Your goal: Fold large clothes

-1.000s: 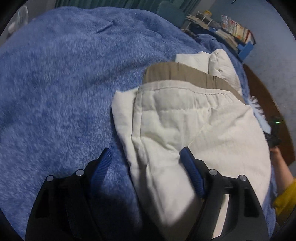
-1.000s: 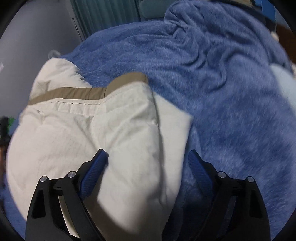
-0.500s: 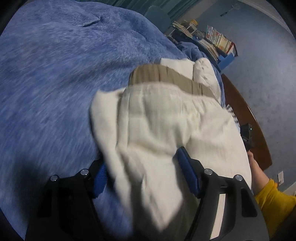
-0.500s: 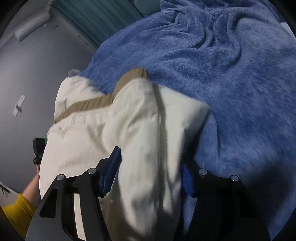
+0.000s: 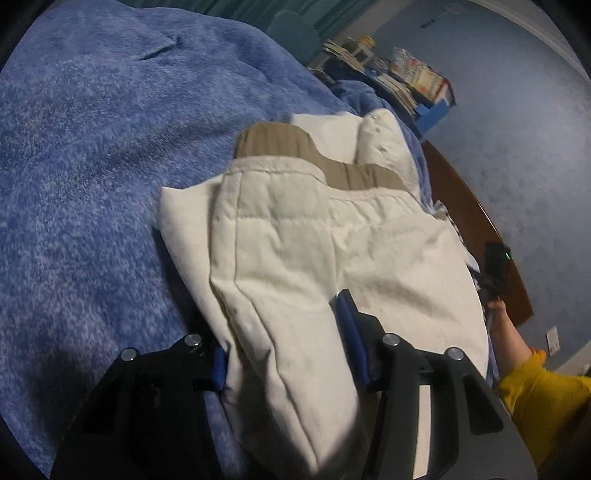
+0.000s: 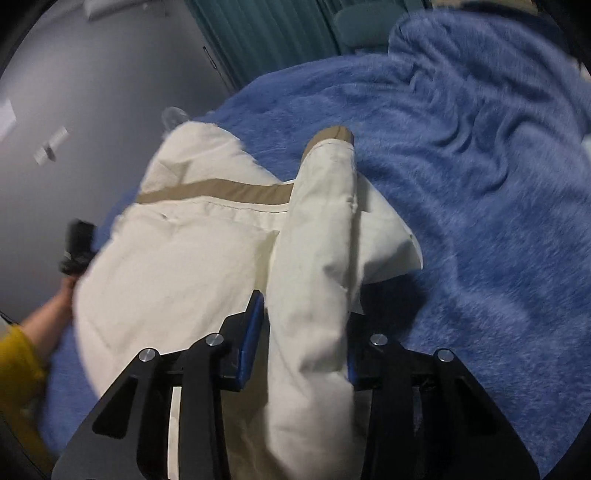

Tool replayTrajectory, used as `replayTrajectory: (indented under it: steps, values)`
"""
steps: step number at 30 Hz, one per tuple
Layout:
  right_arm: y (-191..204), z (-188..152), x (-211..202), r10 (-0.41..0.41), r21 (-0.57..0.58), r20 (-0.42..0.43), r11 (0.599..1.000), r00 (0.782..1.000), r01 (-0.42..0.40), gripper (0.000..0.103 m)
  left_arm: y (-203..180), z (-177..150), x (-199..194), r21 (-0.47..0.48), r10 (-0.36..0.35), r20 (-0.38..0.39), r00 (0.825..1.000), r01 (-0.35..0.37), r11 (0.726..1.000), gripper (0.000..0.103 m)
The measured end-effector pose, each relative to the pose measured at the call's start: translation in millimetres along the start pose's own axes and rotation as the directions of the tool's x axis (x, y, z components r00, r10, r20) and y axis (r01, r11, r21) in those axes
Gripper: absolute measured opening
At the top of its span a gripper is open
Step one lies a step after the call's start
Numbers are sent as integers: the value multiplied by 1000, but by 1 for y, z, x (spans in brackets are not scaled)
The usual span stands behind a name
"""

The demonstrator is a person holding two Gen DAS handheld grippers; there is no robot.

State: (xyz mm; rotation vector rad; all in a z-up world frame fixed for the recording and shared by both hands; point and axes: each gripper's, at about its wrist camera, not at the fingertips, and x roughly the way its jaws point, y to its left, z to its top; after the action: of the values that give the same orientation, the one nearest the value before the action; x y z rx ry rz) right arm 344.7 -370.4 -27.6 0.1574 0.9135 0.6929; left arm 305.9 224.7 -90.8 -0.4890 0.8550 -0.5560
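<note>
Behind the jacket [image 5: 295,240], bookshelf [image 5: 413,81] only from left claw [image 5: 284,343].

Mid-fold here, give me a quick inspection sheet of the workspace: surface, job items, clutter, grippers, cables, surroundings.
Surface: blue fleece blanket, rumpled on the right-wrist side.
Job's things: cream padded garment with tan band, partly folded.
Clutter: nothing seen on the blanket.
Grippers: left gripper and right gripper each clamp a thick fold of the garment.
Cables: nothing seen.
Surroundings: bookshelf, teal curtain, grey wall.
</note>
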Motion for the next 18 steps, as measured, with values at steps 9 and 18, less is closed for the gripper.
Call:
replayTrajectory:
  steps: [9, 18]
  values:
    - [-53, 20, 63, 50, 247, -9, 968, 999, -46, 39, 6, 10, 28, -4, 34, -19, 999, -34, 999, 46]
    - [39, 11, -39, -115, 6, 196, 993, 974, 116, 11, -62, 0, -32, 160, 3, 88, 996, -17, 987, 10]
